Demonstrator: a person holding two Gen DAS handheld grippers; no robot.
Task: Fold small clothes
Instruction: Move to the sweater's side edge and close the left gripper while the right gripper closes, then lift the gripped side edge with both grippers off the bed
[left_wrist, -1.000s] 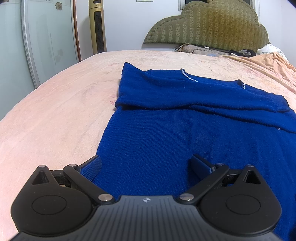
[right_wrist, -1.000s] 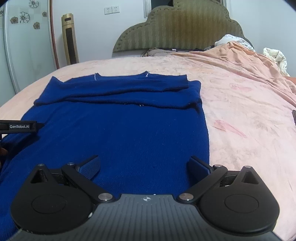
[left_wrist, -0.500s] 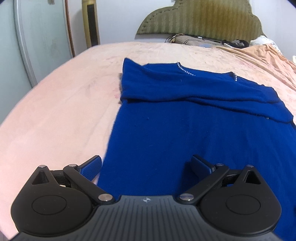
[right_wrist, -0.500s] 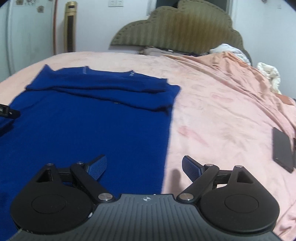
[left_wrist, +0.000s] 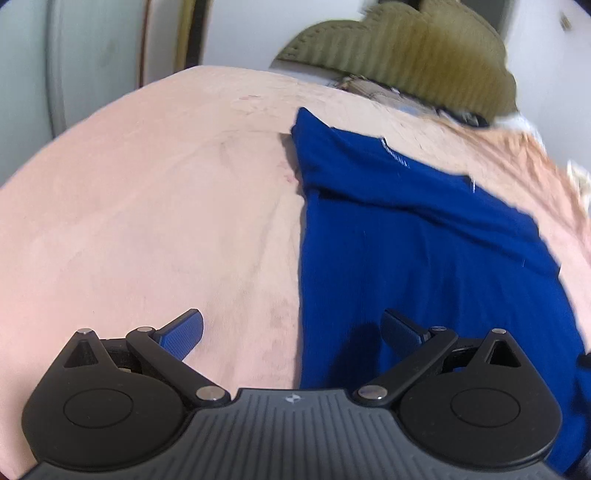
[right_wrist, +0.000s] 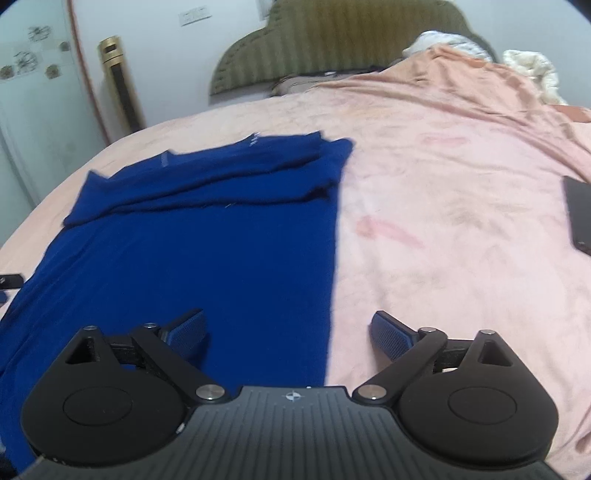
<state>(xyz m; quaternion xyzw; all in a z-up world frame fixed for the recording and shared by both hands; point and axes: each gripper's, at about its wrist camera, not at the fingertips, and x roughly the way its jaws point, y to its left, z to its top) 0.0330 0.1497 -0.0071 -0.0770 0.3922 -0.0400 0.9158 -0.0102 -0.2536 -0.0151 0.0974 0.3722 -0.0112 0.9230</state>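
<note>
Left tongs (left_wrist: 291, 334) and right tongs (right_wrist: 288, 332) gape apart at lower frame, each straddling a side edge of the blue sweater (right_wrist: 192, 251) on the bed (left_wrist: 147, 221).

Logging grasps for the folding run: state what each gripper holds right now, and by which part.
Nothing is held. The left gripper and right gripper are both open, each straddling a side edge of the blue sweater, which lies flat on the bed.

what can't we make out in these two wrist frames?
- Blue sweater near hem: both views, covered by each gripper body.
- Dark flat object: right wrist view, cut off by the frame edge; identity unclear.
- Items by the headboard: left wrist view, motion-blurred.
- Left gripper: open, fingertip contact with fabric unclear.
</note>
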